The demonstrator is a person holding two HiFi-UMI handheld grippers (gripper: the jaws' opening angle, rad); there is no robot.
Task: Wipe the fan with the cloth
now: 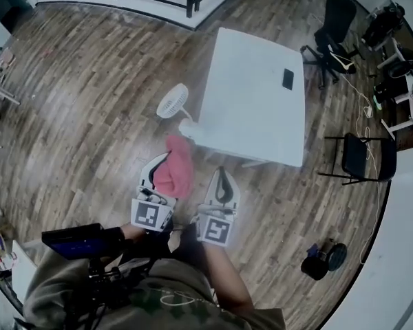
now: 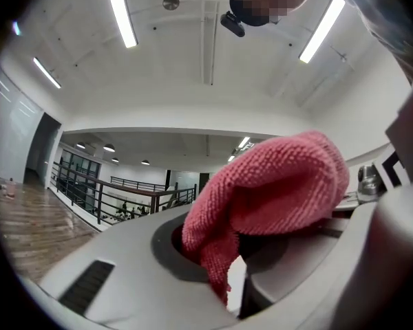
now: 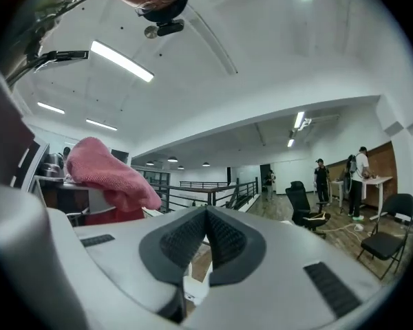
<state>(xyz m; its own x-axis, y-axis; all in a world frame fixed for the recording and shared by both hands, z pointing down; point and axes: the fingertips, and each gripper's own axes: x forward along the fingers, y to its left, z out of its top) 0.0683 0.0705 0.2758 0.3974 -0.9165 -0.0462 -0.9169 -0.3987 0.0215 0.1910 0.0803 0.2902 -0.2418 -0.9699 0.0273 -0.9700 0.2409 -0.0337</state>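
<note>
The left gripper (image 1: 155, 177) is clenching a bunched pink cloth (image 1: 177, 174) that could be slipping loose mid-wipe. The right gripper (image 1: 222, 184) is sitting closed, empty. The fan (image 1: 173, 102) is standing by the bench's (image 1: 255, 102) near left corner, risking toppling off.

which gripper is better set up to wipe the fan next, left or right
Left. The left gripper is shut on the pink cloth, and the fan lies ahead, more to its side. The right gripper is shut and empty.
</note>
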